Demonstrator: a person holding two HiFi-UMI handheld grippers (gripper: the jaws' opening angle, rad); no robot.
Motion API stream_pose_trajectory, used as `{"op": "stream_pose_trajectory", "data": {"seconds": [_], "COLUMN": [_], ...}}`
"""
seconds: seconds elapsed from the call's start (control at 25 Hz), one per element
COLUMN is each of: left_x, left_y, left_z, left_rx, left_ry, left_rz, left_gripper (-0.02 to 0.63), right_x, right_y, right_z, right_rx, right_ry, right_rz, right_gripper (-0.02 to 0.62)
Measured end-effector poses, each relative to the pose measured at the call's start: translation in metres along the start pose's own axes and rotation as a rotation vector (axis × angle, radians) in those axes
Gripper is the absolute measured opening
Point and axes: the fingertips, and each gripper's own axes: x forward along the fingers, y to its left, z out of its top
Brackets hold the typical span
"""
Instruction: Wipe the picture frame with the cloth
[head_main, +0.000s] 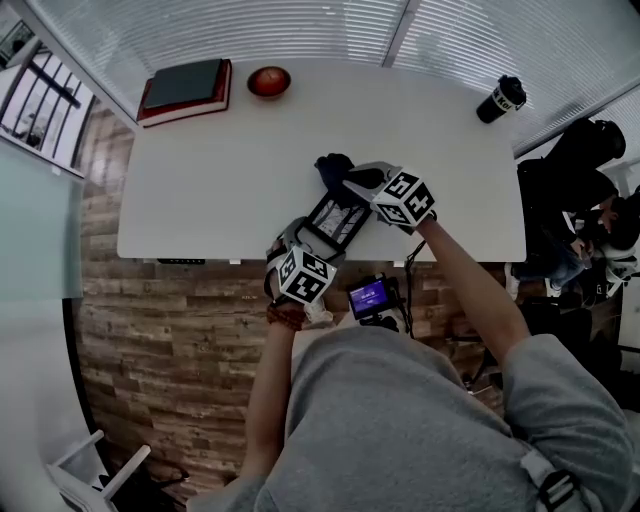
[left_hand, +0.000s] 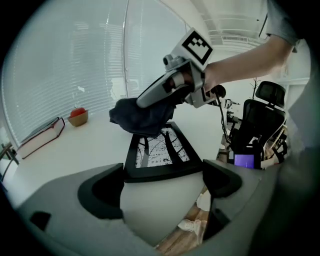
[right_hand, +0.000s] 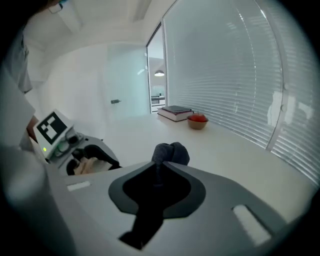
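A black picture frame (head_main: 335, 221) with a black-and-white print lies tilted at the near edge of the white table (head_main: 220, 190). My left gripper (head_main: 302, 243) is shut on its near edge; in the left gripper view that edge (left_hand: 162, 171) spans the space between the two jaws. My right gripper (head_main: 352, 186) is shut on a dark cloth (head_main: 334, 168) and presses it on the frame's far end. The cloth (left_hand: 142, 117) bunches under the right gripper (left_hand: 150, 101) there. In the right gripper view the cloth (right_hand: 170, 152) sticks out past the closed jaws.
A red book with a dark one on top (head_main: 185, 90) and a bowl holding a red apple (head_main: 269, 81) sit at the table's far left. A black cup (head_main: 500, 99) stands far right. A purple-screened device (head_main: 372, 297) hangs near my waist. Office chair (left_hand: 261, 117) at right.
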Motion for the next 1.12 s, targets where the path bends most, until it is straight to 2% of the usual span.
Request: {"op": "stream_pose_trajectory", "data": {"seconds": [0.12, 0.2, 0.28, 0.48, 0.8, 1.12], "left_x": [0.0, 0.0, -0.001, -0.001, -0.002, -0.002], "left_y": [-0.001, -0.001, -0.001, -0.001, -0.002, -0.002], "left_z": [0.003, 0.002, 0.002, 0.001, 0.002, 0.003], "left_rx": [0.0, -0.001, 0.0, -0.002, -0.004, -0.001], "left_ry": [0.0, 0.001, 0.001, 0.002, 0.005, 0.003], "left_rz": [-0.001, -0.002, 0.0, 0.001, -0.001, 0.001], "left_gripper": [0.502, 0.502, 0.502, 0.502, 0.502, 0.502], "right_x": [0.014, 0.021, 0.021, 0.009, -0.019, -0.04], "right_y": [-0.011, -0.009, -0.007, -0.001, 0.0, 0.013], "right_z": [-0.02, -0.034, -0.039, -0.05, -0.069, -0.085], "right_rx": [-0.071, -0.071, -0.044, -0.061, 0.1, 0.23], "right_ry": [0.103, 0.144, 0.137, 0.127, 0.074, 0.02], "right_rz": [-0.03, -0.028, -0.032, -0.023, 0.0, -0.019], "right_gripper": [0.052, 0.052, 0.051, 0.051, 0.051, 0.049]}}
